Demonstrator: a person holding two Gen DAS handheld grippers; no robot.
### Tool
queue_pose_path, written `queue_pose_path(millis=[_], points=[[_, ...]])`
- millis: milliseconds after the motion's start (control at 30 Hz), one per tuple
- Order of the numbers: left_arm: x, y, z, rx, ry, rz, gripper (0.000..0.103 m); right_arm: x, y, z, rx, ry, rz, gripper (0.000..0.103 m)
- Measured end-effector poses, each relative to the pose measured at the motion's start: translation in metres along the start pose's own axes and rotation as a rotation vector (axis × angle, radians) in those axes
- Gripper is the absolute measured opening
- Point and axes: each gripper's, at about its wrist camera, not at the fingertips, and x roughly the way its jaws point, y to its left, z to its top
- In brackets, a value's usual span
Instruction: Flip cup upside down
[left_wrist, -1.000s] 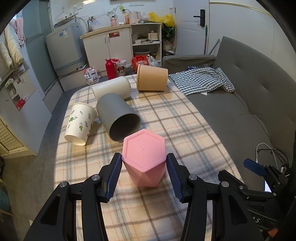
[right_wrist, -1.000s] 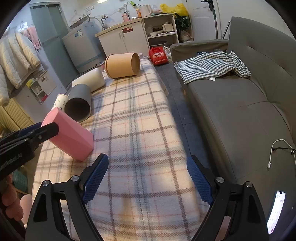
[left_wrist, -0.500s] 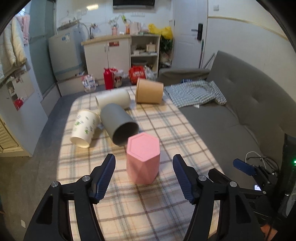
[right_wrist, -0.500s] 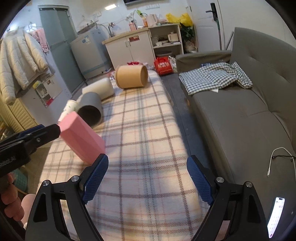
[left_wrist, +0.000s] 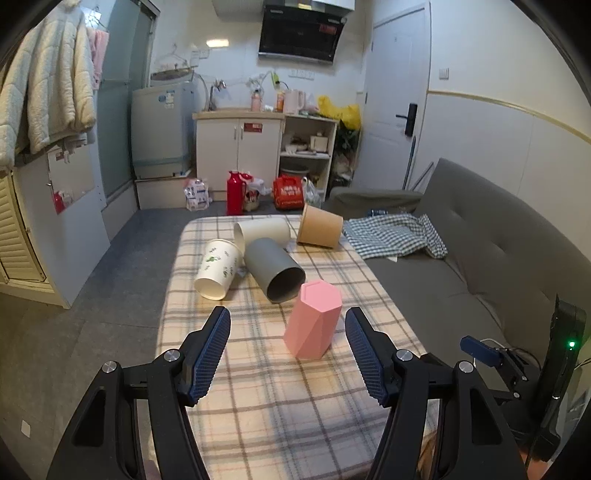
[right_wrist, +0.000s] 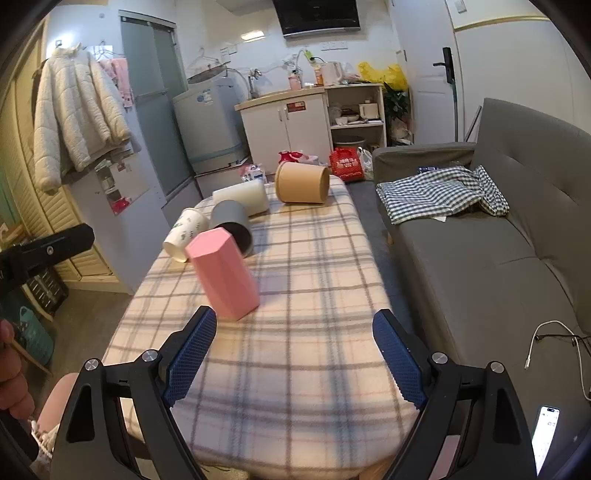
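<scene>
A pink hexagonal cup (left_wrist: 314, 319) stands upside down, closed base up, on the plaid-covered table (left_wrist: 280, 398); it also shows in the right wrist view (right_wrist: 223, 273). My left gripper (left_wrist: 288, 354) is open and empty, drawn back toward the near side of the cup and apart from it. My right gripper (right_wrist: 291, 360) is open and empty over the table's near end, to the right of the cup. A part of the left gripper's body (right_wrist: 48, 251) shows at the left edge of the right wrist view.
Behind the pink cup lie a grey cup (left_wrist: 275, 273), a white leaf-print paper cup (left_wrist: 218, 273), a cream cup (left_wrist: 263, 230) and a brown paper cup (left_wrist: 319, 230), all on their sides. A grey sofa (left_wrist: 480, 266) with a checked cloth (left_wrist: 391, 236) runs along the table's right.
My left gripper let go of the pink cup, opened wide and pulled back and up. The cup now stands free on the table. The right gripper rose slightly, still open.
</scene>
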Motion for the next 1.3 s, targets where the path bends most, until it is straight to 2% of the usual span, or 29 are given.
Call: queue_pose_path(millis=[267,300,367,467,600,733,867,1300], points=[[-0.007,0.009,-0.035,-0.007,-0.013,0.009,0.069,-0.006,0.026,-0.01,-0.061,-0.014,0.032,0.087],[-0.006,0.01,-0.04,-0.004,-0.014,0.017,0.079,-0.005,0.029,-0.012,-0.07,-0.015,0.03,0.087],[-0.006,0.013,-0.051,-0.001,-0.024,0.048,0.09,-0.004,0.031,-0.013,-0.082,-0.018,0.029,0.087],[-0.005,0.02,-0.062,0.003,-0.03,0.1,0.095,-0.001,0.035,-0.015,-0.093,-0.028,0.022,0.094],[-0.001,0.032,-0.068,-0.029,-0.017,0.137,0.096,0.0,0.039,-0.017,-0.103,-0.032,0.018,0.096],[-0.002,0.041,-0.069,-0.062,-0.025,0.146,0.096,0.002,0.041,-0.018,-0.109,-0.032,0.016,0.103],[-0.005,0.04,-0.068,-0.05,-0.05,0.163,0.103,0.003,0.04,-0.017,-0.103,-0.028,0.01,0.103],[-0.003,0.034,-0.069,-0.036,-0.042,0.173,0.103,0.004,0.036,-0.016,-0.09,-0.031,0.002,0.103]])
